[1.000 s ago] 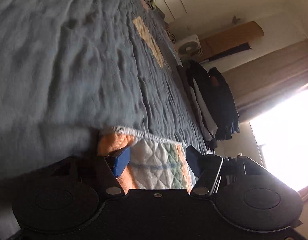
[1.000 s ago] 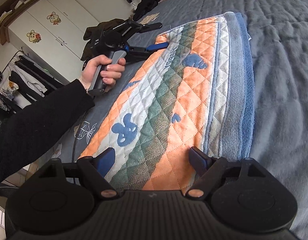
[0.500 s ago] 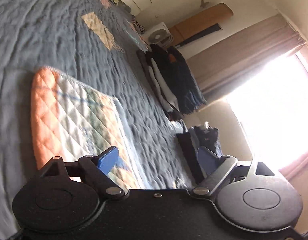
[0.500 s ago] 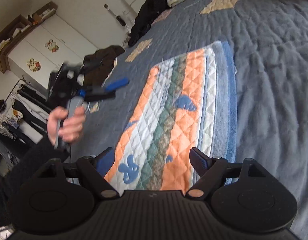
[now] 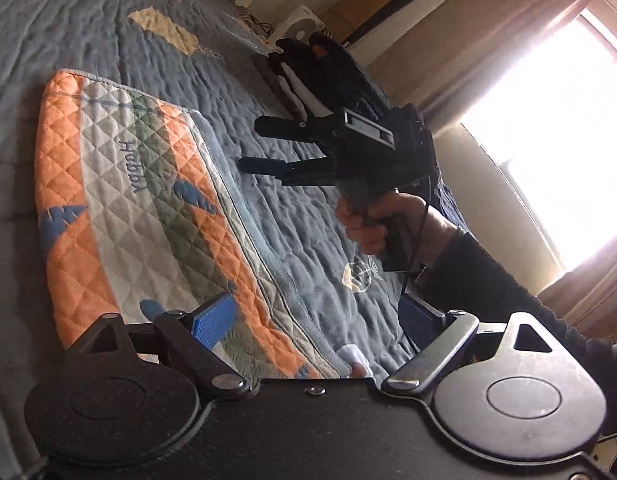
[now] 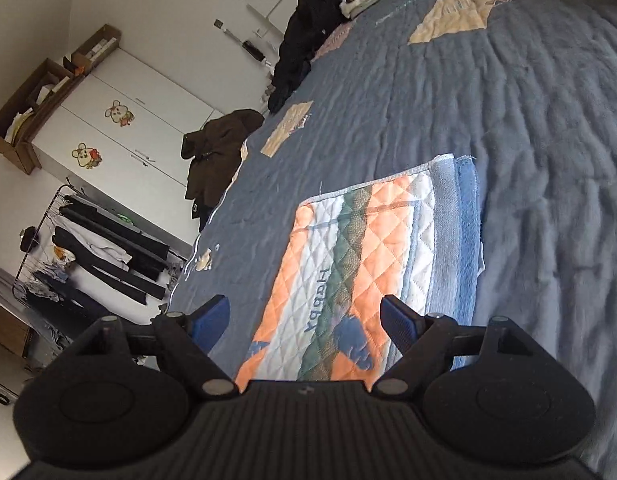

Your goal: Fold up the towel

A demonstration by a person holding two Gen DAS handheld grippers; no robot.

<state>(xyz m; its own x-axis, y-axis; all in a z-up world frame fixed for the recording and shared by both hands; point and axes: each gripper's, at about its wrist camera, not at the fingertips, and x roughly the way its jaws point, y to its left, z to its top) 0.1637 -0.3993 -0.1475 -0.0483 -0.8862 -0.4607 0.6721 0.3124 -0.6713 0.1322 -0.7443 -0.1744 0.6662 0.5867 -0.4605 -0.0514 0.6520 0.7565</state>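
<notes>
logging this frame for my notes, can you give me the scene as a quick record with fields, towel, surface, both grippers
towel: folded, lying flat, orange, white and green quilted face up, blue edge layers showing along one side
surface: grey-blue bedspread
left gripper: open, above the towel's near end, holding nothing
right gripper: open, off the towel, holding nothing; seen beside the towel from the left wrist view
right hand: wrapped round the gripper handle
background: clothes rack, white wardrobe

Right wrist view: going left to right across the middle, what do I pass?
Clothes rack → brown jacket → folded towel → bare grey quilt.
</notes>
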